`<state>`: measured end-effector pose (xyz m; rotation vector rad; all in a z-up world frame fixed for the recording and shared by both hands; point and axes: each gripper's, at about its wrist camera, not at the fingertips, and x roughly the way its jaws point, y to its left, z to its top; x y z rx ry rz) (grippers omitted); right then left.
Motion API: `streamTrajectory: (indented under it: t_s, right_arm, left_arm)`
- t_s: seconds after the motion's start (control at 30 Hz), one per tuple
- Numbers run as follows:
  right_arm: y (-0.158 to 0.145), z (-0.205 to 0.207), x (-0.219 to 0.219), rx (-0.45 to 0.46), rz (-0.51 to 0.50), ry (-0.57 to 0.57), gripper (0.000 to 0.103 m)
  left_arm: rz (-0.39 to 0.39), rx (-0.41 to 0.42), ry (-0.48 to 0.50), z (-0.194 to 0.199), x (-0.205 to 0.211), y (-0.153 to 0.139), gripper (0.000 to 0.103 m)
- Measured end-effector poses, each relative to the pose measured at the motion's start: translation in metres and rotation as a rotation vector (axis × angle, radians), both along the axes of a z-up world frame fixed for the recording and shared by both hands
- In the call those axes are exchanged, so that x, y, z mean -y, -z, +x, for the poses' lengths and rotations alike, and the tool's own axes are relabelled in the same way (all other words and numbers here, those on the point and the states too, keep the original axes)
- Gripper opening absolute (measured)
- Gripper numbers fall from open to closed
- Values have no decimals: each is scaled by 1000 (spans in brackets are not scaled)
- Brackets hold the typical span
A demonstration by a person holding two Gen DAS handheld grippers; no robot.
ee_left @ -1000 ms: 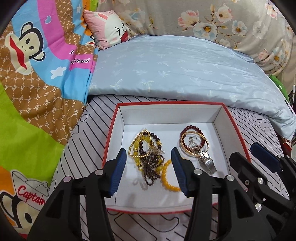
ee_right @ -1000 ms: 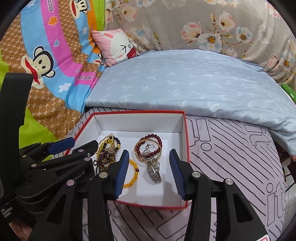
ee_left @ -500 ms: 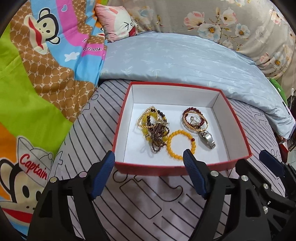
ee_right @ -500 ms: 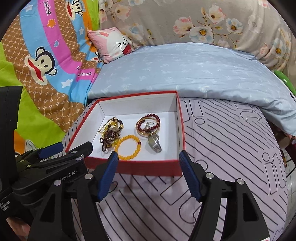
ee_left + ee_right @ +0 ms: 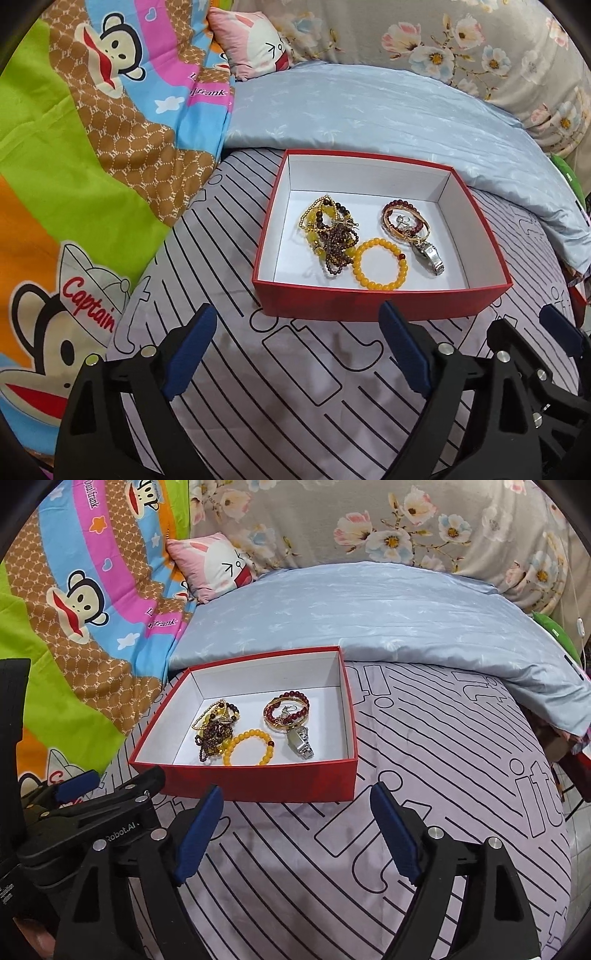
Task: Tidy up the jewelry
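A red box (image 5: 380, 302) (image 5: 258, 777) with a white inside lies on the striped bed cover. In it lie a tangle of gold and dark bead bracelets (image 5: 328, 232) (image 5: 214, 727), a yellow bead bracelet (image 5: 380, 264) (image 5: 249, 747), a red bead and gold bangle stack (image 5: 404, 221) (image 5: 286, 710) and a silver watch (image 5: 428, 254) (image 5: 300, 740). My left gripper (image 5: 299, 350) is open and empty, in front of the box. My right gripper (image 5: 295, 827) is open and empty, also in front of the box.
A light blue quilt (image 5: 369, 110) lies behind the box. A cartoon monkey blanket (image 5: 74, 147) covers the left. A pink pillow (image 5: 255, 48) sits at the back. The bed edge shows at the right in the right wrist view (image 5: 569, 812).
Both grippers have pulled back from inside the box to in front of it and opened wider. The jewelry in the box has not moved.
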<state>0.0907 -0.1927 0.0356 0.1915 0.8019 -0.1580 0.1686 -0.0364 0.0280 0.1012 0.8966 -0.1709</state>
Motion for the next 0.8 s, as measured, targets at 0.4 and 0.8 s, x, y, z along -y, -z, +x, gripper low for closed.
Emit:
streamTrajectory:
  t_s: [0.4,0.8]
  right_arm:
    - [-3,0,-2,9,-23,7,79]
    - [-1,-1,-2,10,-20,9,79]
  left_arm:
    - [3,-1,-4,-2,-2,-3,86]
    - [14,10,-19,-3,-1,0,86]
